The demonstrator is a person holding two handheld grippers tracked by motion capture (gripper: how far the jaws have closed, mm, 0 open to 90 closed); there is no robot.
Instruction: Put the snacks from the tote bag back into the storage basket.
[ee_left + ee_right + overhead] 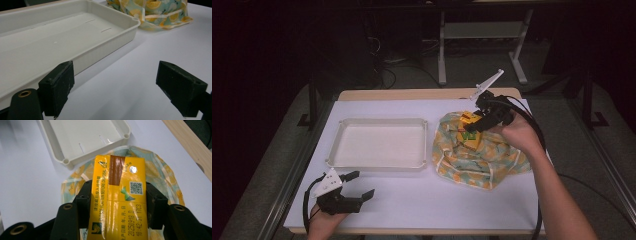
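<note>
A person stood at a white worktop (422, 200), a gripper in each hand. The right gripper (117, 202) had its jaws closed on the long sides of a yellow carton (118, 195), which ran straight out between them and past their tips. On the carton's upper face were a brown strip, a round foil seal, a QR code and a printed date. Under the jaws and carton lay a crumpled bag (162, 175) in a lemon print, and beyond their tips sat one corner of a white tray (82, 142).

The left gripper (115, 85) was low over the bare worktop, its jaws wide apart and holding nothing. The tray's long wall (105, 47) ran just beside one jaw and on ahead of it; the bag (150, 12) lay well ahead of both. From above, the tray (379, 162) lay empty between the two grippers, with the bag (477, 160) close against its side.
</note>
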